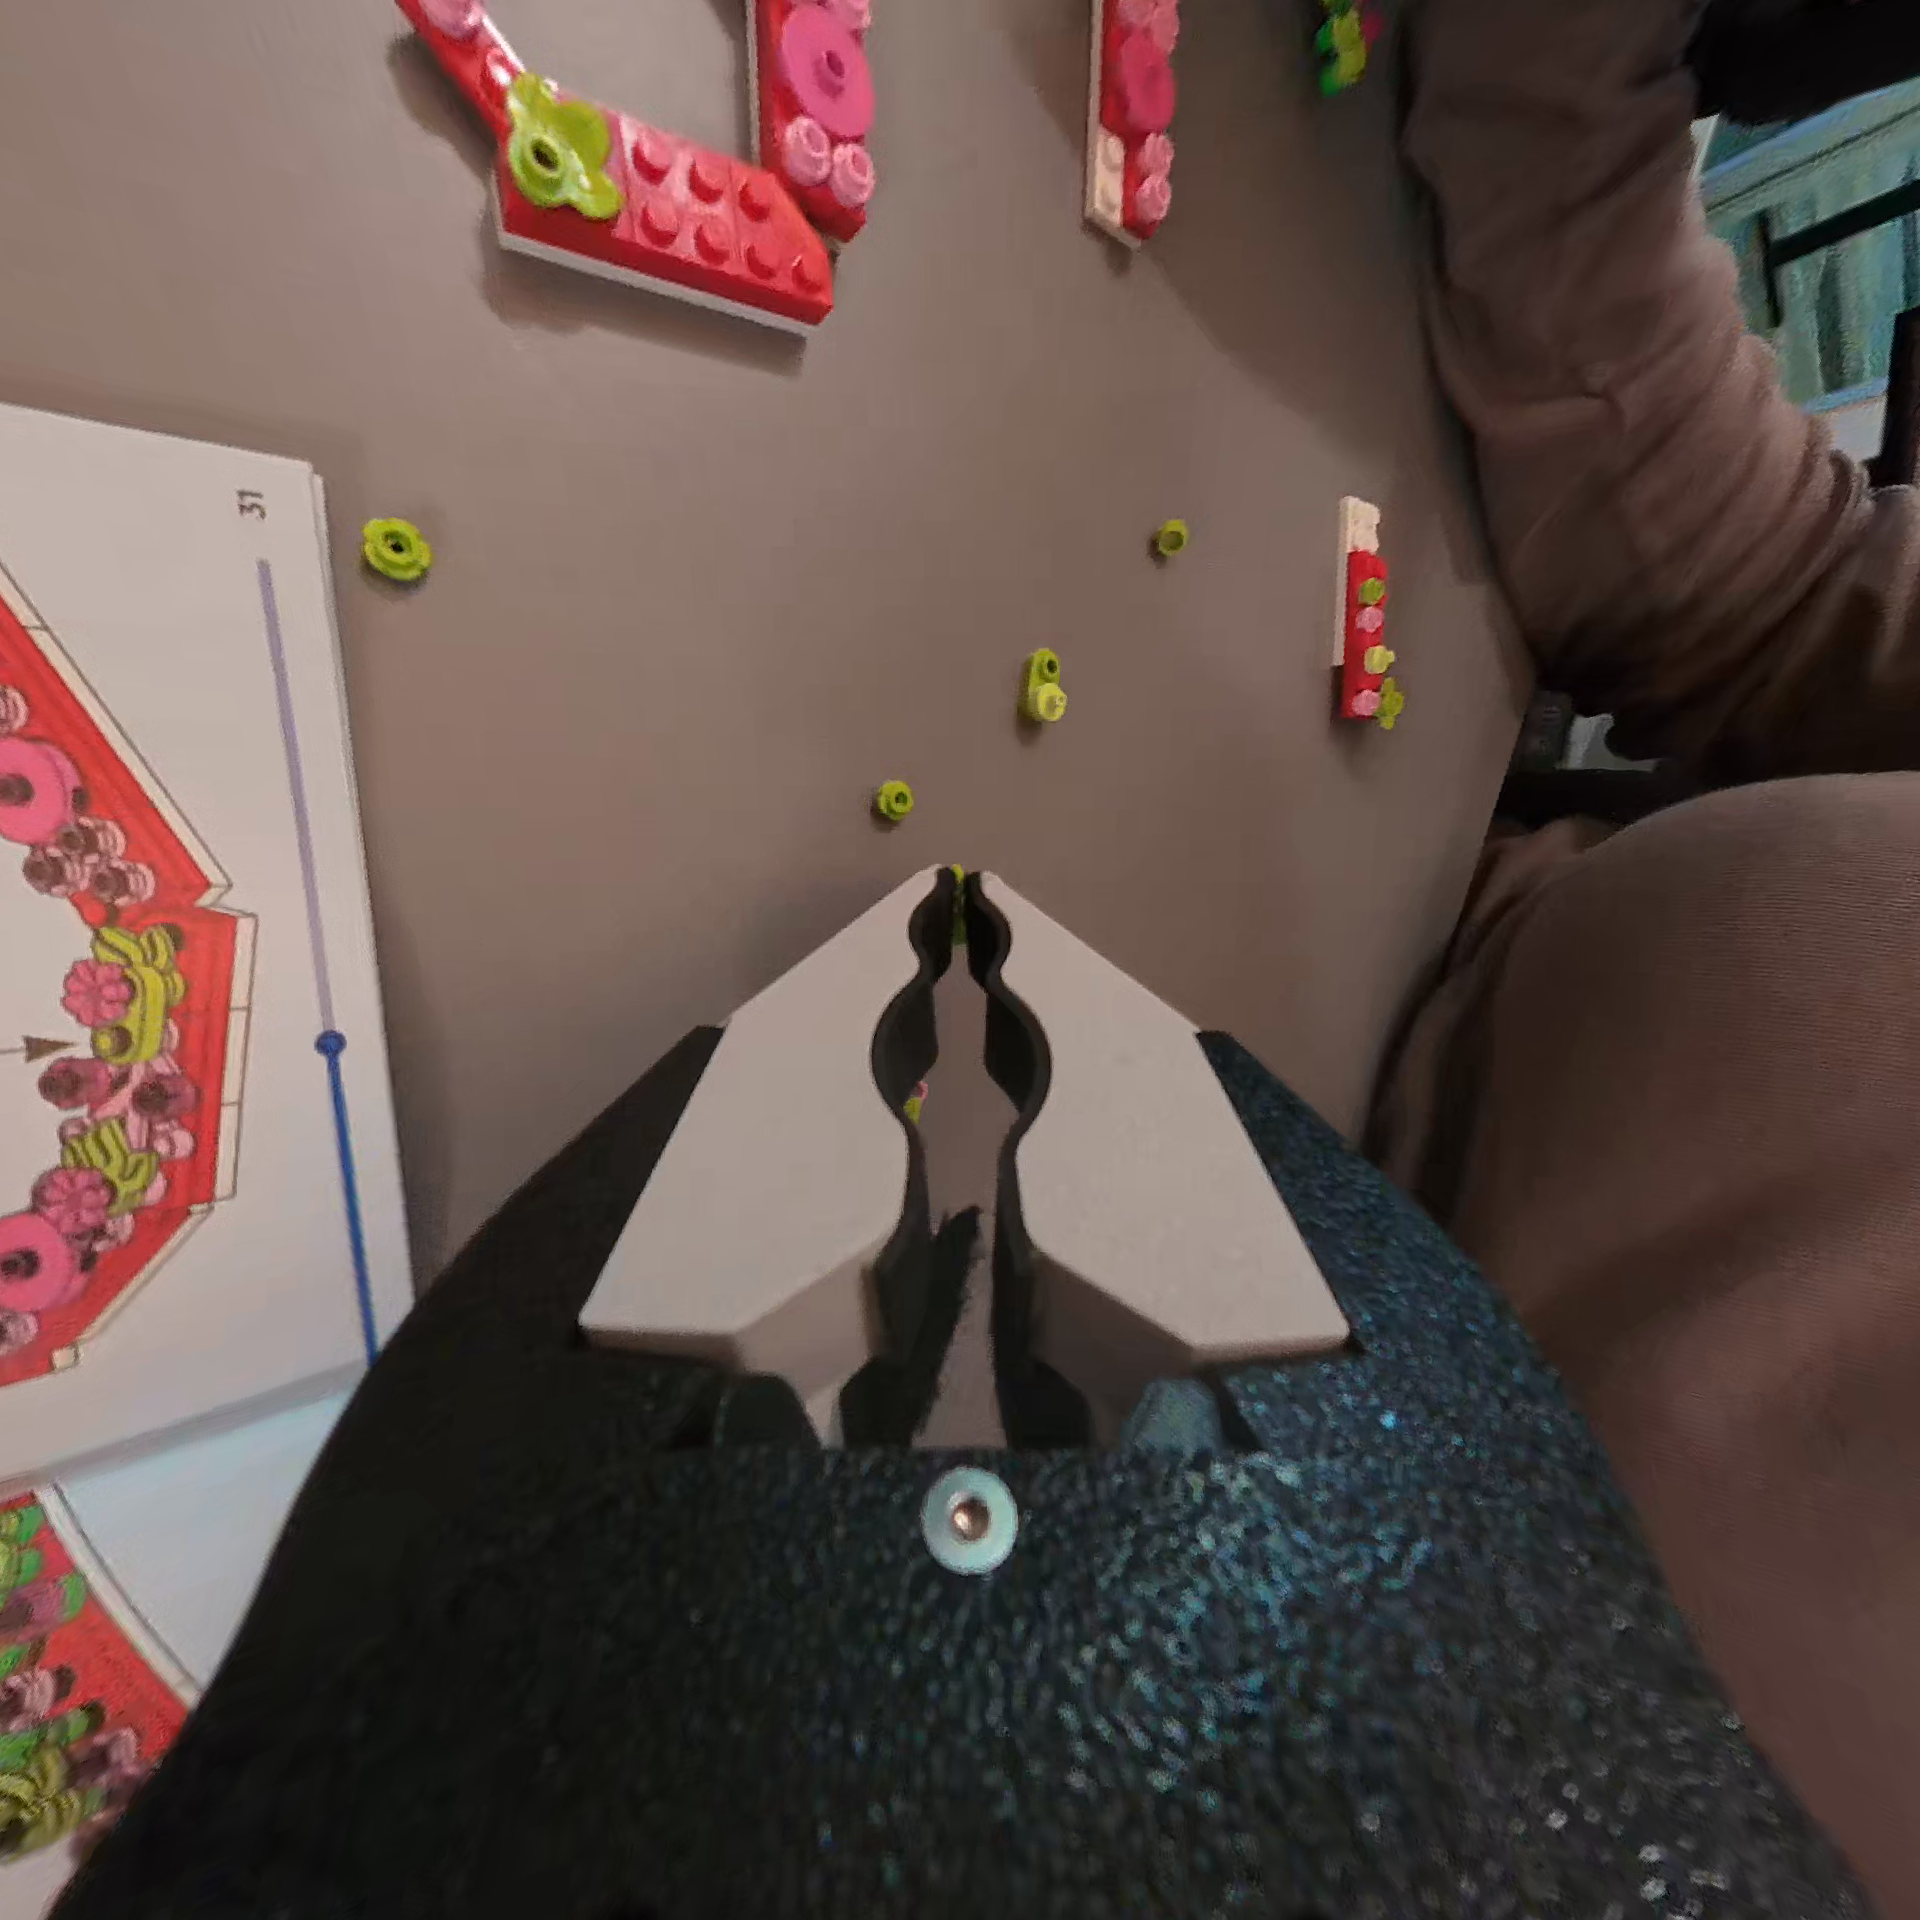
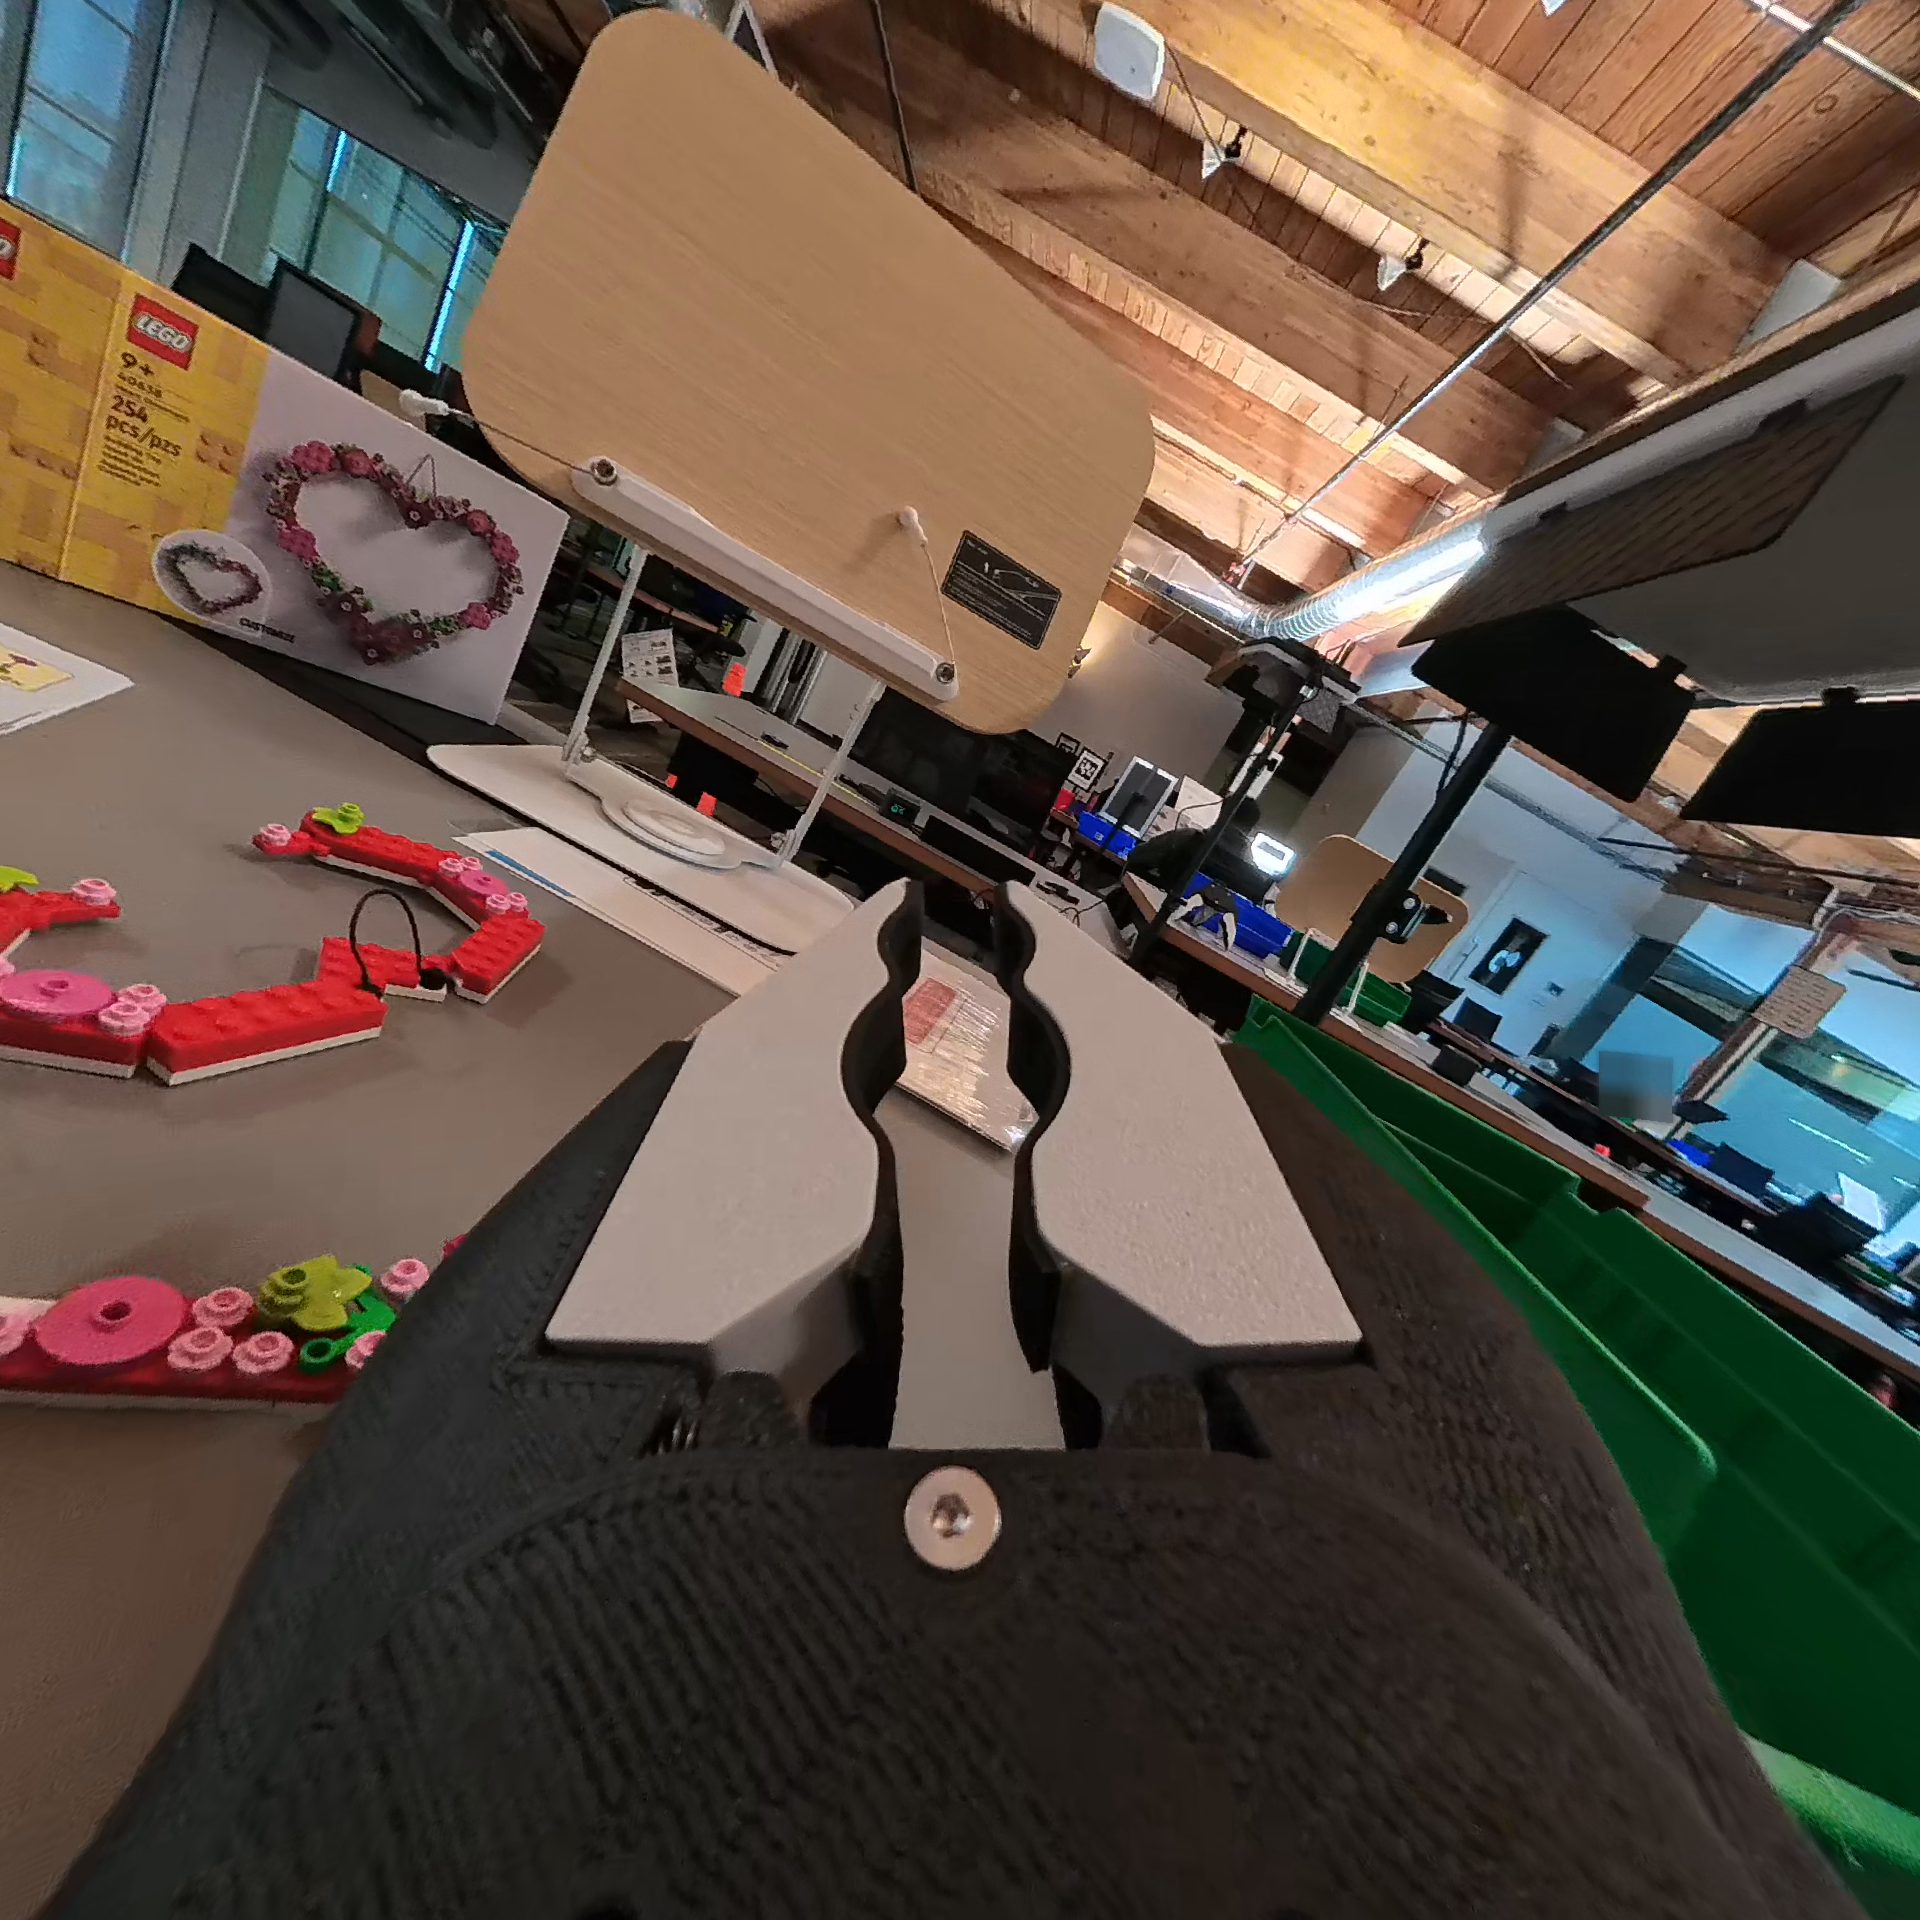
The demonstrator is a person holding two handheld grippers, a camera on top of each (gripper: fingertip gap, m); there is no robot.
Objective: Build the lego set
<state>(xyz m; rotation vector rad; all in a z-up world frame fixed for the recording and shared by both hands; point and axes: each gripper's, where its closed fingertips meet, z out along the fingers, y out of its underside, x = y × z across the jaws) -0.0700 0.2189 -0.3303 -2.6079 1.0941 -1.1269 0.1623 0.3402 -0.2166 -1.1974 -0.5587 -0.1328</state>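
My left gripper (image 1: 958, 883) is shut on a small lime green lego piece (image 1: 957, 914) that shows as a sliver between the fingertips, above the grey table. Several loose lime pieces lie ahead: one (image 1: 894, 800), a two-stud one (image 1: 1044, 686), one (image 1: 1171, 538) and a flower (image 1: 396, 548). A red segment with a lime flower (image 1: 665, 197) lies at the top, a small red strip (image 1: 1366, 644) at right. My right gripper (image 2: 958, 914) is open and empty, raised and pointing over the table's far side. Red heart segments (image 2: 270, 1023) and a pink-flowered strip (image 2: 156, 1340) lie to its left.
The instruction booklet (image 1: 156, 935) lies open at left. A person's brown sleeve (image 1: 1621, 416) reaches along the right. A green bin (image 2: 1558, 1299) stands at right, a wooden book stand (image 2: 800, 364) and the yellow set box (image 2: 260, 499) at the back. The flower (image 1: 396, 548) is about 9 centimetres from my left fingertips and 25 centimetres from my right.
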